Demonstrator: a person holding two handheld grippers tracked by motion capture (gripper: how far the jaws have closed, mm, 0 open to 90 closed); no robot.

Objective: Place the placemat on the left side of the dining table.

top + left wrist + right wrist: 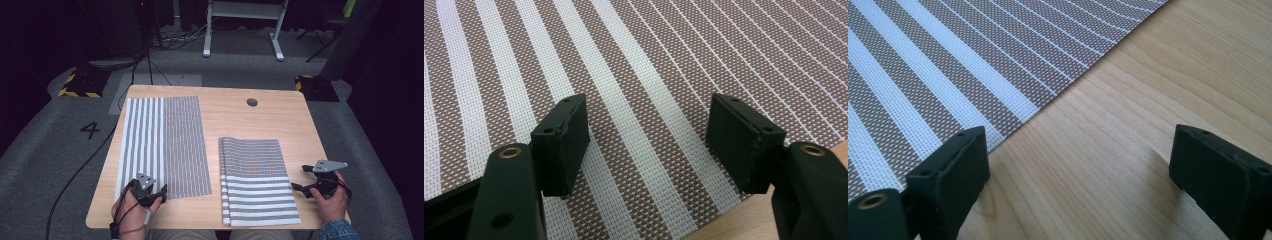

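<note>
Pale wooden table [235,120] carries two brown-and-white striped woven placemats. Left gripper [649,145], jaws wide, hovers over the flat mat's [165,145] near edge. Right gripper [1078,170], jaws wide, brackets bare wood beside the folded mat [938,75].

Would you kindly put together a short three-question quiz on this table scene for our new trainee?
1. True or false: the left claw is shut on the flat striped mat.
2. Which claw hangs over bare table? A left, B right, C both.
3. Fill in: the stack of mats lies to the ____ of the flat striped mat in the high view.

Key: 1 false, its jaws stand apart above the mat. 2 B, the right claw, just off the stack's edge. 3 right.
</note>
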